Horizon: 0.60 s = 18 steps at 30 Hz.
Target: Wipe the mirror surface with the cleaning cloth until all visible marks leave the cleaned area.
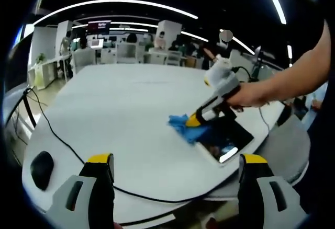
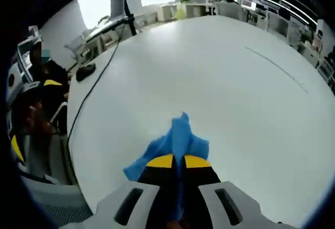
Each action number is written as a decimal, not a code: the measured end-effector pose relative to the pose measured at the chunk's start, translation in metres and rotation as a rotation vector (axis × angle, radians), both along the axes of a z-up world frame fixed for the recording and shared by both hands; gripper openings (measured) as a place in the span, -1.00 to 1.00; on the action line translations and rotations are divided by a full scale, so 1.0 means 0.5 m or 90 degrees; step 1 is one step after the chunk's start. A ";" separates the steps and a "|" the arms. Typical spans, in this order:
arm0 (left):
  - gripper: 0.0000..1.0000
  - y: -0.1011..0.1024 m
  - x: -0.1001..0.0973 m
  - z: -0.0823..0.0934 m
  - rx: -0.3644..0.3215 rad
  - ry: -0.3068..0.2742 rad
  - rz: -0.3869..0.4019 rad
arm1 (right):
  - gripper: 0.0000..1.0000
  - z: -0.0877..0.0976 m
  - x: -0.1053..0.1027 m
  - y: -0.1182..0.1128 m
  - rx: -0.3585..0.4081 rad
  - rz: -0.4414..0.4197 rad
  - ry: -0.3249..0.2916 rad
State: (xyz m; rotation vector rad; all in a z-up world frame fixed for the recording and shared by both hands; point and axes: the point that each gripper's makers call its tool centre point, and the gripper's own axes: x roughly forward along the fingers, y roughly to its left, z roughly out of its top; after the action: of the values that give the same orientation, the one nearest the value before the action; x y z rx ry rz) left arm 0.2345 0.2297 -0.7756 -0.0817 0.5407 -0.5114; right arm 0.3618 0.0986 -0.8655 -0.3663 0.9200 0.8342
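Right claw [image 2: 178, 162] clamps blue cloth [image 2: 175, 140] tight.

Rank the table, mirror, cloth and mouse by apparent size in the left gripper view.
1. White table
2. Mirror
3. Blue cloth
4. Black mouse: looks close to the cloth, and sits nearer the camera, so unsure.

The mirror [image 1: 226, 140] lies flat on the table [image 1: 120, 109] near its edge. The cloth [image 1: 186, 127] rests on the mirror's far corner, pinched in the right tongs [image 1: 194, 119]. A cable [image 1: 63, 140] crosses the table's left side.
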 end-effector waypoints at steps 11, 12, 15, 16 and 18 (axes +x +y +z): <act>0.99 -0.018 0.009 0.001 0.002 0.000 -0.012 | -1.00 0.002 -0.008 -0.066 0.023 -0.071 0.037; 0.99 -0.020 0.011 0.002 0.001 -0.001 -0.014 | -1.00 -0.001 -0.005 -0.071 0.024 -0.075 0.041; 0.99 -0.026 0.012 0.003 0.001 -0.002 -0.019 | -1.00 -0.002 -0.004 -0.091 0.021 -0.097 0.051; 0.99 -0.027 0.012 0.003 0.003 -0.002 -0.022 | -1.00 -0.001 -0.004 -0.098 0.018 -0.102 0.054; 0.99 -0.027 0.012 0.004 0.003 -0.002 -0.024 | -1.00 -0.001 -0.005 -0.107 0.016 -0.108 0.055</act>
State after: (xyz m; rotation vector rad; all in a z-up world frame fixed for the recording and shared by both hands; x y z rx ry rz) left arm 0.2407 0.2160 -0.7738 -0.0660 0.5410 -0.5465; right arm 0.3594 0.0451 -0.8660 -0.2280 1.0060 0.7094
